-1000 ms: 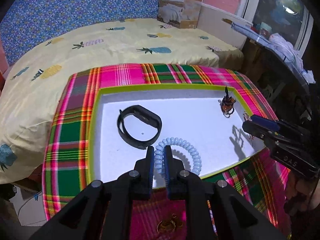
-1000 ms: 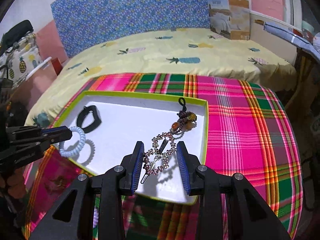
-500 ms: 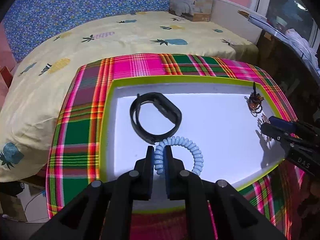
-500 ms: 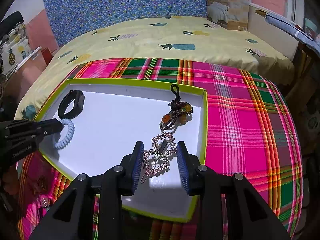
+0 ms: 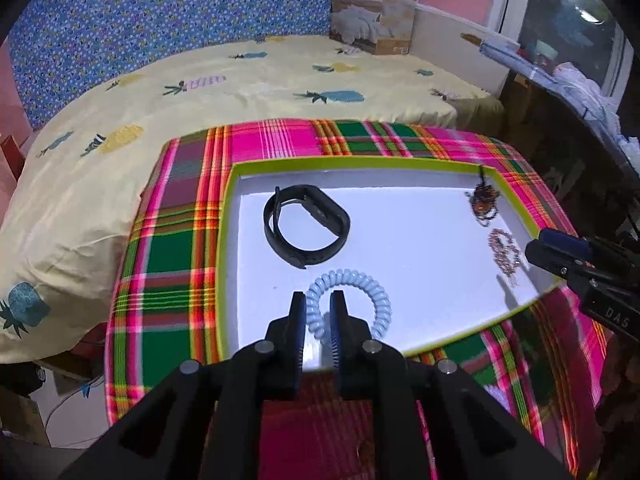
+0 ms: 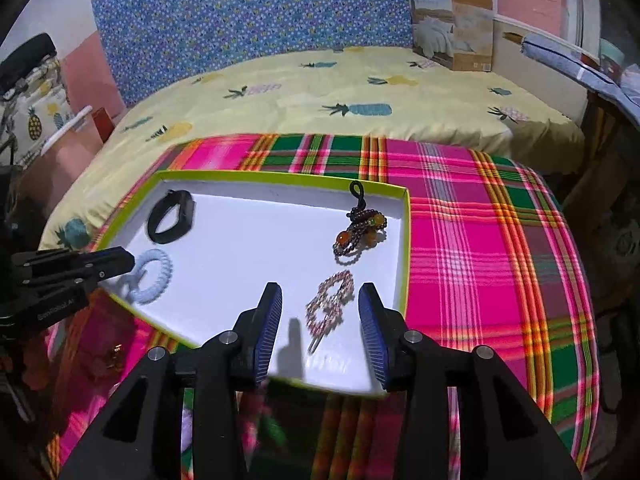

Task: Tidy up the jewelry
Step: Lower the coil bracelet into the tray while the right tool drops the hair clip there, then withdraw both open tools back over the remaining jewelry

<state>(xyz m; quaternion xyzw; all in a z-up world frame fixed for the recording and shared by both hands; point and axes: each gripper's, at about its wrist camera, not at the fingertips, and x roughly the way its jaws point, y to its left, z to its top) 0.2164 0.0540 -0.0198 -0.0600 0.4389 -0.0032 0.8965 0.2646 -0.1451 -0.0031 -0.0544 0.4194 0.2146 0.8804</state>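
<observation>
Releasing both pieces into the tray [image 5: 400,162]: your left gripper [image 5: 318,312] is opening around the blue coil bracelet [image 5: 360,292], your right gripper [image 6: 320,312] opening astride the rhinestone clip [image 6: 331,304], each lying apart.

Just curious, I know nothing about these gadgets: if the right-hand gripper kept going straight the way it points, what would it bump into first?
Probably the sparkly hair clip lying in the white tray. The right gripper, jaws opening, points down at it, the clip between its fingers. Depth is hard to judge.
</observation>
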